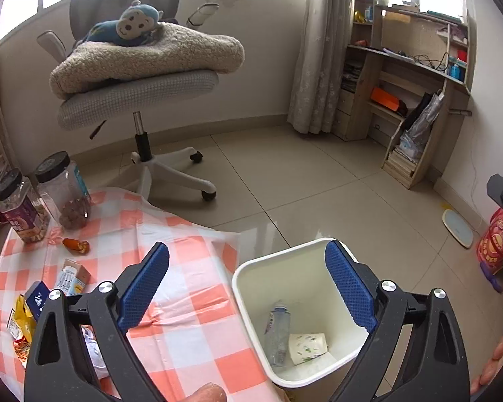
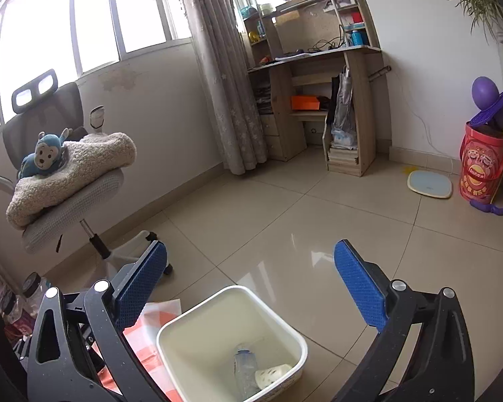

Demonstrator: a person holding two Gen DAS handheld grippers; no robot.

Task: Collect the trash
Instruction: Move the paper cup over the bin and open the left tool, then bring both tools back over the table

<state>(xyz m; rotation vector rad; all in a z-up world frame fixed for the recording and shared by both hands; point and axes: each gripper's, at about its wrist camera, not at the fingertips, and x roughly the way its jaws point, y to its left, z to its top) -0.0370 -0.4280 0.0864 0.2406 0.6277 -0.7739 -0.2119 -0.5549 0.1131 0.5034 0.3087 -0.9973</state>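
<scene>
A white trash bin [image 1: 251,274] stands on the floor beside the table; it also shows in the right wrist view [image 2: 285,331]. Inside lie a clear plastic bottle [image 1: 277,331] and a paper cup [image 1: 306,348]. My left gripper [image 1: 246,284] is open and empty, over the table edge and the bin. My right gripper [image 2: 249,288] is open and empty above the bin. On the orange checked tablecloth [image 1: 191,328] lie an orange wrapper [image 1: 75,245], a small carton [image 1: 73,276], a blue box [image 1: 37,298] and a yellow snack packet [image 1: 20,321].
Two black-lidded jars [image 1: 63,191] stand at the table's far left. An office chair [image 1: 141,100] with a blanket and blue plush monkey stands behind the table. A desk with shelves [image 1: 412,93] is at the back right. A scale [image 2: 429,184] and red bucket [image 2: 483,167] sit by the wall.
</scene>
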